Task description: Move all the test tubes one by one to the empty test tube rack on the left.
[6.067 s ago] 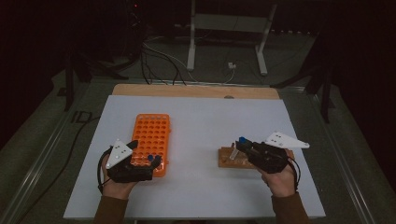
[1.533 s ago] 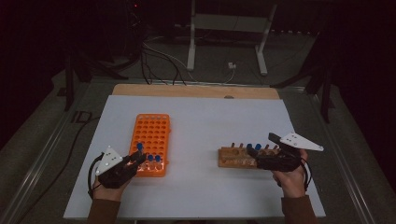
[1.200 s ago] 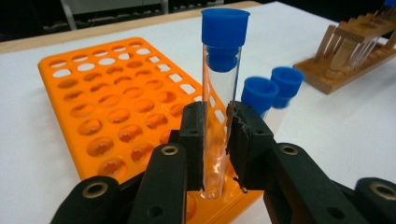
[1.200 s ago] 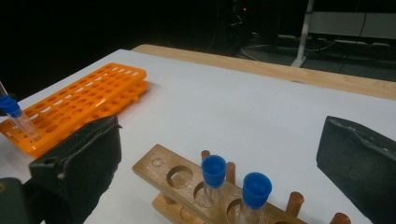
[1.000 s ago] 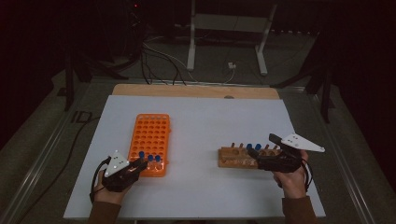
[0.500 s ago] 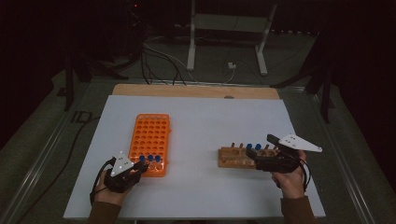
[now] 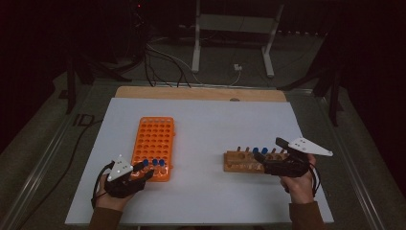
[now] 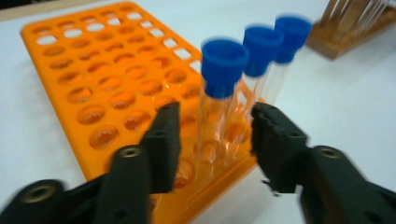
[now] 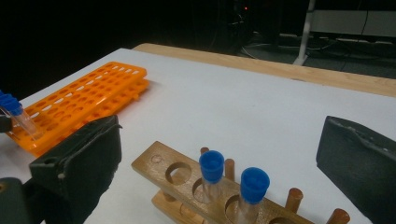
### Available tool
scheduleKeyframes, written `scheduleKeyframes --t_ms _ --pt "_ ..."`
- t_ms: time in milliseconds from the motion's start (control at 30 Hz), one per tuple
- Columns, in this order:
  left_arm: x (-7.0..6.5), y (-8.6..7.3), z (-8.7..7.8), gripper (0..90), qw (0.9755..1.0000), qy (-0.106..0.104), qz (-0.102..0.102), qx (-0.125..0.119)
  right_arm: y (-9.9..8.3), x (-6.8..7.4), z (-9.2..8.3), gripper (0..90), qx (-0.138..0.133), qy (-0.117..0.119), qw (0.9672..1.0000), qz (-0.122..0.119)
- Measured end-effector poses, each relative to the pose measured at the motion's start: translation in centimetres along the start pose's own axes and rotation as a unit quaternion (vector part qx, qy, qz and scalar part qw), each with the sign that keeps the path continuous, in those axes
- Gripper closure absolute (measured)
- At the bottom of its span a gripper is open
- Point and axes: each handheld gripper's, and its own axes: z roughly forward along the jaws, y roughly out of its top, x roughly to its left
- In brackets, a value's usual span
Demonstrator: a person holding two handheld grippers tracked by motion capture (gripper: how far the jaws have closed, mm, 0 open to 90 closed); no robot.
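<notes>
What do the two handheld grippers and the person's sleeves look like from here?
Both the left gripper and the right gripper are black, each topped by a pale grey three-cornered plate and trailing a black cable. The jaws are black with ridged pads. The sleeves are brown.

Dark room; cables (image 7: 163, 57) cross the floor beside a metal stand (image 7: 234, 28).

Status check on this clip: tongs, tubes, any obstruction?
Left tongs just opened around blue-capped clear tube in orange plastic rack. Right tongs open at wooden rack. Nothing in the way.
</notes>
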Motion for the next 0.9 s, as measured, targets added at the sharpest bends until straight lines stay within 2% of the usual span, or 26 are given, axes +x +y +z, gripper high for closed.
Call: scheduleKeyframes --t_ms 67,167,300,533,700,900 --pt "0.1 0.1 -0.3 44.6 0.9999 -0.001 -0.004 -0.012 0.0 0.0 0.0 0.2 0.0 0.001 1.0 0.0" --pt "0.1 0.3 -0.6 32.4 0.9997 0.009 -0.007 -0.024 0.0 -0.1 0.0 0.2 0.0 -0.005 1.0 0.0" --pt "0.3 0.6 -1.1 18.6 0.999 0.019 -0.022 -0.035 0.0 -0.3 -0.1 0.3 0.0 -0.014 0.9999 0.005" --pt "0.9 1.0 -1.9 3.3 0.9969 0.035 -0.043 -0.056 -0.1 -0.8 -0.2 2.5 0.013 -0.021 0.9997 0.002" --pt "1.2 1.1 -2.2 1.5 0.9956 0.044 -0.052 -0.065 -0.5 -1.1 0.0 8.9 0.035 -0.031 0.9989 -0.005" --pt "1.2 1.0 -2.3 1.1 0.9951 0.044 -0.057 -0.068 -1.2 -1.4 0.0 15.0 0.047 -0.03 0.9984 -0.004"
